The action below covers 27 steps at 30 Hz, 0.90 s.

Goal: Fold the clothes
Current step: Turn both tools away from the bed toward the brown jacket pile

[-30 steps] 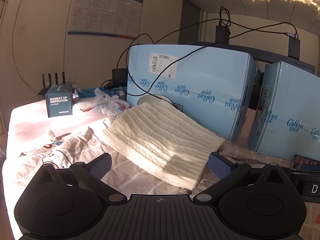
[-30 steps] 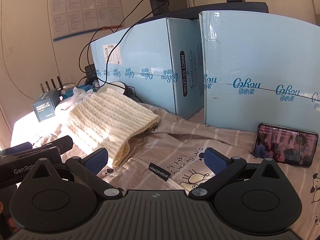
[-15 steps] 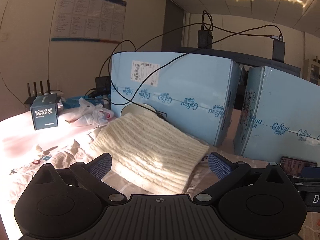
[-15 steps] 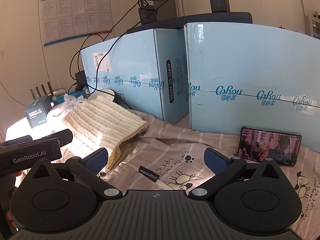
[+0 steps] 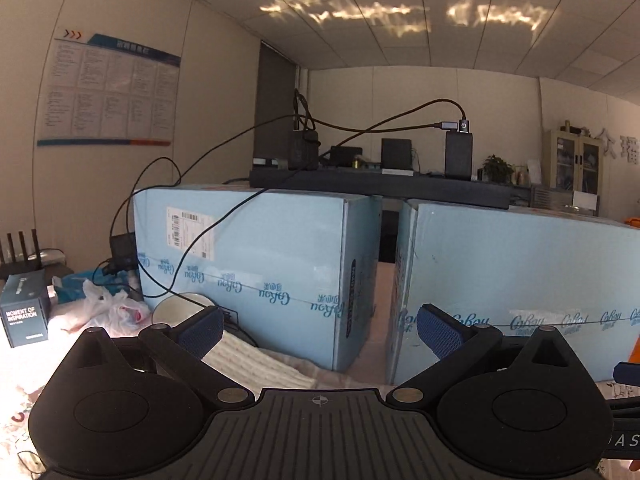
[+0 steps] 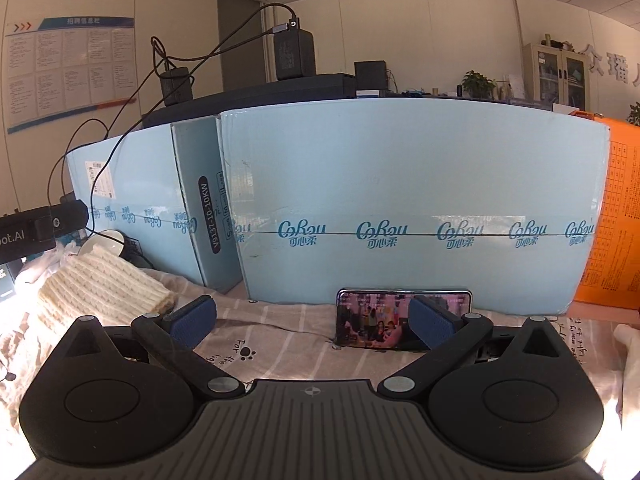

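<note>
A folded cream cable-knit sweater (image 6: pixel 100 292) lies on the striped printed sheet (image 6: pixel 280 336) at the left, in front of the light blue boxes. In the left wrist view only its far edge (image 5: pixel 256 364) shows, low between the fingers. My left gripper (image 5: pixel 318 328) is open and empty, raised and looking at the boxes. Its body also shows at the left edge of the right wrist view (image 6: pixel 40 228). My right gripper (image 6: pixel 312 320) is open and empty, above the sheet to the right of the sweater.
Two large light blue cardboard boxes (image 6: pixel 400 208) stand behind the sheet with a dark shelf and cables on top. A phone (image 6: pixel 400 320) with a lit screen leans against the right box. A small dark box (image 5: pixel 24 312), a plastic bag (image 5: pixel 108 308) and a white bowl (image 5: pixel 180 308) sit at the left.
Both grippers have risen and tilted up. The sweater has slid down and out of most of the left wrist view. Both grippers stay open and empty.
</note>
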Available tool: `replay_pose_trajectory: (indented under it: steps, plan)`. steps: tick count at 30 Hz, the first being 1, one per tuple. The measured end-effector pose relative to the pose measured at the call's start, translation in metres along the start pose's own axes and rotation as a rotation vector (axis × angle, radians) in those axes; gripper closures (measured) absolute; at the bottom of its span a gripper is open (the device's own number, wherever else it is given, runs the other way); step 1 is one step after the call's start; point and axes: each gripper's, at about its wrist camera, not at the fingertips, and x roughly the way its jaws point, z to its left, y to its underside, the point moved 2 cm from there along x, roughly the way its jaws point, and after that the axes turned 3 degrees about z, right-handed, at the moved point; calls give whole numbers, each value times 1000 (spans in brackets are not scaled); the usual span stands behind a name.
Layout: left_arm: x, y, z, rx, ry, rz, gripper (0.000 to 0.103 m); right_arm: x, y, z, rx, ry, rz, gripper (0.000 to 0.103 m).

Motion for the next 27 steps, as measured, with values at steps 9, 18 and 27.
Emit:
replay_pose_trajectory:
  steps: [9,18,27]
  plan:
    - [25,1,-14,-47,119,-14,0,-5,-7,-32,81,69,-46,0]
    - [48,15,-17,2,146,26,0,-5,-8,-45,107,118,-87,0]
    - [39,10,-18,-9,150,-48,0,-7,-9,-52,110,145,-106,0]
